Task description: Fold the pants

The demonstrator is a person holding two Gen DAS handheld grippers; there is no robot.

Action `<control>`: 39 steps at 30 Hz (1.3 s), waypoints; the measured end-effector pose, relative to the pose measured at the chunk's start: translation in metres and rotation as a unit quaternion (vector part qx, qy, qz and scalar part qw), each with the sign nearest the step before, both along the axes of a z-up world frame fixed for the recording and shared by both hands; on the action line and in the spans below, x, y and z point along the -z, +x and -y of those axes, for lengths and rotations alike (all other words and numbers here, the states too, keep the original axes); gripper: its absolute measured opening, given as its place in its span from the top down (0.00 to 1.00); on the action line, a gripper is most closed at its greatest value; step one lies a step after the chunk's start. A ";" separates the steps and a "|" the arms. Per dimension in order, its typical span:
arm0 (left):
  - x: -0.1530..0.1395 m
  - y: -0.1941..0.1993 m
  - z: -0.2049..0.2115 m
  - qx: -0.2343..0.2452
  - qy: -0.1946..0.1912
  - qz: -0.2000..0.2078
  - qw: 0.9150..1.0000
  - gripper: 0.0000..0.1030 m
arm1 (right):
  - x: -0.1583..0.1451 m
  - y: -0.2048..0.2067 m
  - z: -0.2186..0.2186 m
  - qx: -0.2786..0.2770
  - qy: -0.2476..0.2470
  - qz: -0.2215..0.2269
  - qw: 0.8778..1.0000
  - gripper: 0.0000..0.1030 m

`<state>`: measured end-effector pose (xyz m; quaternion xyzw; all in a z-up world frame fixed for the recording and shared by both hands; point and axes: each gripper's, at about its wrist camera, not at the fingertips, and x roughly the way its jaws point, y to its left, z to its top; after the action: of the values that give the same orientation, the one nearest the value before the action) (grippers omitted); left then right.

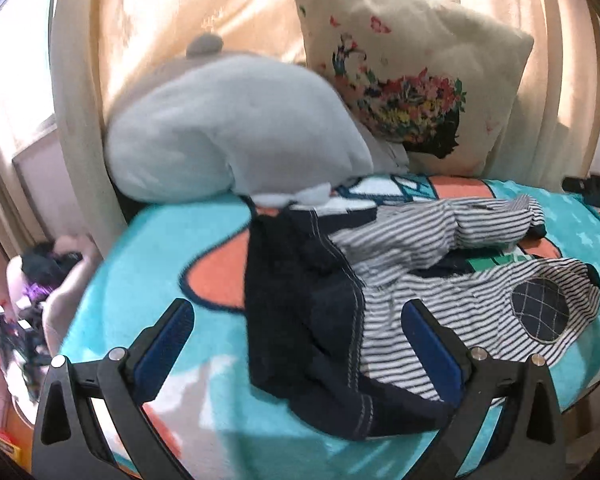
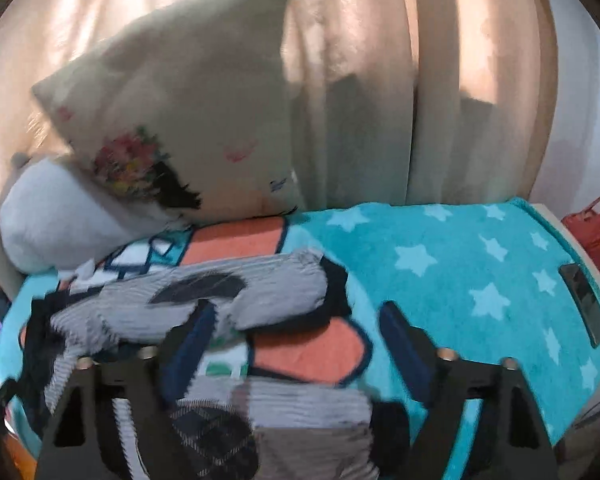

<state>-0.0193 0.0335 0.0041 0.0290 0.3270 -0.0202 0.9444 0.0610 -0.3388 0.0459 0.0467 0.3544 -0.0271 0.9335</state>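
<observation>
Two grippers, both with jaws apart, gripping nothing I can see. My left gripper (image 1: 298, 334) frames the striped pants (image 1: 440, 292), crumpled between its jaws. Only my right gripper (image 2: 296, 334) shows the phone (image 2: 586, 304) beyond its right jaw; motion blur smears the pants there.

My right gripper (image 2: 296, 332) hangs with its jaws spread wide over the striped pants (image 2: 236, 292), which lie rumpled on the teal star blanket (image 2: 460, 264). Ahead and left a floral pillow (image 2: 188, 112) leans against curtains (image 2: 380, 80). A phone (image 2: 586, 304) lies far right.
</observation>
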 end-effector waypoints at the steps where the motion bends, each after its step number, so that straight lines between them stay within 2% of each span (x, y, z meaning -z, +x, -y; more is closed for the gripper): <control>1: -0.002 0.003 0.000 -0.003 0.005 0.001 1.000 0.00 | -0.001 0.007 0.002 -0.008 0.014 -0.002 1.000 0.22; 4: -0.004 0.009 -0.001 -0.012 0.006 -0.008 1.000 0.00 | 0.002 0.031 0.002 -0.047 0.080 -0.019 0.995 0.22; 6: -0.005 0.013 -0.001 -0.016 0.007 -0.016 1.000 0.00 | 0.011 0.047 -0.003 -0.080 0.129 -0.034 0.988 0.22; 9: -0.004 0.013 0.000 -0.017 0.006 -0.020 1.000 0.00 | 0.026 0.065 -0.011 -0.092 0.155 -0.063 0.982 0.22; 11: -0.004 0.013 0.000 -0.015 0.006 -0.020 1.000 0.00 | 0.039 0.076 -0.016 -0.089 0.148 -0.089 0.981 0.22; 14: -0.004 0.012 0.000 -0.016 0.006 -0.019 1.000 0.00 | 0.059 0.087 -0.012 -0.062 0.110 -0.125 0.984 0.22; 17: -0.004 0.011 0.000 -0.015 0.005 -0.021 1.000 0.00 | 0.070 0.086 0.000 -0.029 0.079 -0.143 0.986 0.23; 20: -0.003 0.012 0.000 -0.015 0.005 -0.023 1.000 0.00 | 0.076 0.081 0.015 -0.024 0.094 -0.149 0.984 0.24; 24: -0.003 0.014 -0.001 -0.016 0.007 -0.028 0.999 0.00 | 0.070 0.073 0.016 -0.023 0.082 -0.143 0.986 0.24; 32: -0.003 0.022 -0.001 -0.014 0.015 -0.035 0.999 0.00 | 0.060 0.061 0.027 -0.017 0.089 -0.126 0.988 0.22; 36: -0.009 0.029 0.002 0.000 0.018 -0.034 0.999 0.00 | 0.046 0.053 0.044 -0.005 0.097 -0.109 0.989 0.22; 39: -0.017 0.041 0.004 0.023 0.005 -0.042 0.999 0.00 | 0.036 0.051 0.053 -0.003 0.094 -0.096 0.991 0.21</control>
<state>0.0218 0.0298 0.0214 0.0402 0.3657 -0.0413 0.9289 0.1119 -0.3916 0.0096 0.1307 0.4431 0.0052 0.8869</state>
